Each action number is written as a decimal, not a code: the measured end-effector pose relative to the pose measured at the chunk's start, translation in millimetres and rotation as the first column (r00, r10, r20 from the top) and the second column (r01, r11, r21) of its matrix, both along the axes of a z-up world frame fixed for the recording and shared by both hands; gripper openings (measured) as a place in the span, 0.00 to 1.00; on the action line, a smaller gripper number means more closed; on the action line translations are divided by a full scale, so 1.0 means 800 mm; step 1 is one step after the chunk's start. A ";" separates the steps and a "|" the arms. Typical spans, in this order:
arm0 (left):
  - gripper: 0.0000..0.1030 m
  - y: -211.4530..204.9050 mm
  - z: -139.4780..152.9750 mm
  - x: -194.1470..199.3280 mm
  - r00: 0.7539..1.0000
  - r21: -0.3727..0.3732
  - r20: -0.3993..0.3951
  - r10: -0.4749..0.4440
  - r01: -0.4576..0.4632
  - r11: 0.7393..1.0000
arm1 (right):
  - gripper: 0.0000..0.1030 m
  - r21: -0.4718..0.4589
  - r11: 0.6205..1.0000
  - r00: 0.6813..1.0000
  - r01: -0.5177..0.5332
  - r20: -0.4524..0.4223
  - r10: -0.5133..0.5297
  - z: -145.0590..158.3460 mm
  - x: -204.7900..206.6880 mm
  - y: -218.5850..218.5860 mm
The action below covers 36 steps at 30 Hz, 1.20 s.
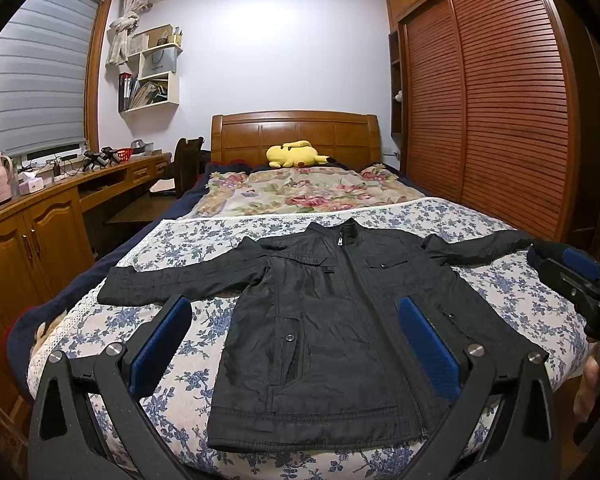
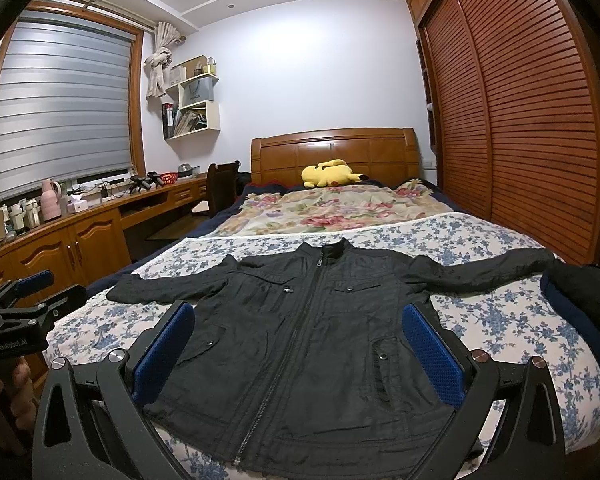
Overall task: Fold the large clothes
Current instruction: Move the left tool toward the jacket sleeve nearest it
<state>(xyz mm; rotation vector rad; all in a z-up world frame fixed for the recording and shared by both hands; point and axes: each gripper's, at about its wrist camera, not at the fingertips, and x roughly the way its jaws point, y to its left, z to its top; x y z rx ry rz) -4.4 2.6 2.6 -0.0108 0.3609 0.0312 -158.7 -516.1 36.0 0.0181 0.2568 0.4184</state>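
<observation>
I see the black zip-front jacket [image 1: 332, 320] lying flat, front up, on the blue-floral white bedsheet [image 1: 204, 236]. Long axis runs along the bed: collar twd the wooden headboard [image 1: 296, 132], hem twd me, sleeves out to both sides. My left gripper [image 1: 294, 326] and right gripper [image 2: 298, 330] hover over the hem w/ fingers spread wide, holding nothing. In the right view, the left tool reads "GenRobot.AI".

Black jacket [image 2: 300, 344] lies flat, zipped, sleeves spread across the floral bedspread [image 2: 500, 312]; right gripper [image 2: 296, 312] hovers wide apart above its hem.
</observation>
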 end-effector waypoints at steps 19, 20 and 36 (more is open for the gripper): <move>1.00 0.060 -0.053 0.026 0.993 0.020 -0.082 0.079 -0.078 0.997 | 1.00 -0.040 0.995 0.993 -0.092 -0.074 0.088 -0.037 0.049 0.048; 1.00 0.068 -0.058 0.029 0.992 0.019 -0.090 0.087 -0.086 0.996 | 1.00 -0.044 0.995 0.993 -0.094 -0.080 0.091 -0.040 0.053 0.052; 1.00 0.180 -0.128 0.090 0.955 0.037 -0.197 0.224 -0.221 0.975 | 1.00 -0.126 0.973 0.973 -0.192 -0.151 0.172 -0.075 0.139 0.121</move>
